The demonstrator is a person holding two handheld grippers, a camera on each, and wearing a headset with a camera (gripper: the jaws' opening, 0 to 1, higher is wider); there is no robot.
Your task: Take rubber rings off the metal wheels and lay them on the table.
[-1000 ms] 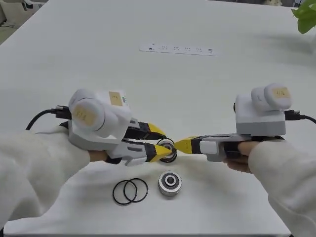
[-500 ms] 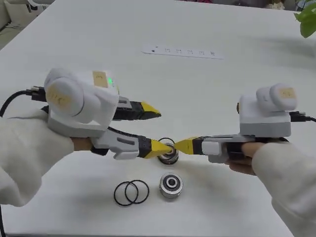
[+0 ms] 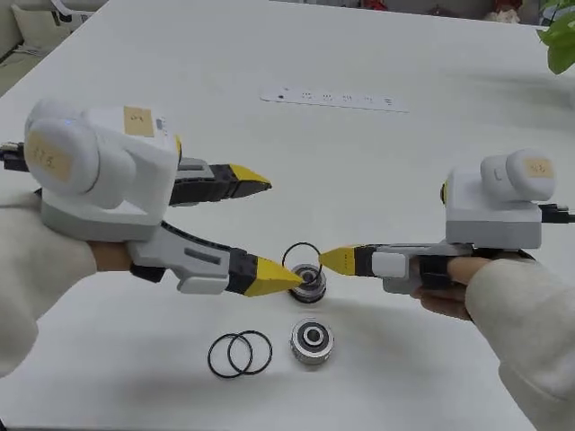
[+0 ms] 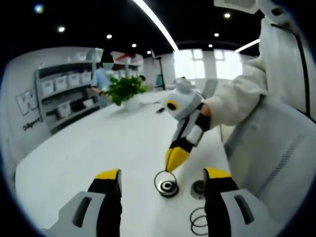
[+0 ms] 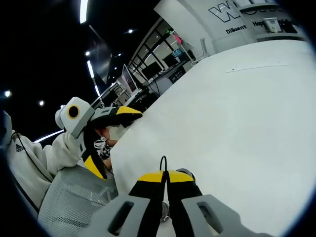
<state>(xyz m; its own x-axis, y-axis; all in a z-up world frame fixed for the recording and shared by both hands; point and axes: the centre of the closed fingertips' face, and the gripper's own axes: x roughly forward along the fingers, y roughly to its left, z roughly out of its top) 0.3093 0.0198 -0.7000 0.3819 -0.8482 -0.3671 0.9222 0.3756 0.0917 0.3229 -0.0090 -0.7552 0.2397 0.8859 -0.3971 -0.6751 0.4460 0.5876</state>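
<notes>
My right gripper [image 3: 324,260] is shut on a thin black rubber ring [image 3: 300,246], which stands up over a small metal wheel [image 3: 309,282] on the white table. In the right gripper view the rubber ring [image 5: 163,162] sticks up edge-on from the closed right gripper [image 5: 166,175]. My left gripper [image 3: 284,232] is open just left of the wheel, its lower jaw close to it. The left gripper view has the left gripper [image 4: 164,173] straddling the wheel [image 4: 168,188] from a distance. A second wheel [image 3: 311,342] lies nearer me, with two loose rings [image 3: 239,353] to its left.
A white power strip [image 3: 334,98] lies far back on the table [image 3: 404,162]. Green plant leaves [image 3: 559,34] hang in at the back right corner. The table's front edge runs just below the loose rings.
My left gripper has opened, let go of the wheel and risen to the left. The ring now stands up off the wheel in the right gripper. The head camera has shifted a little.
</notes>
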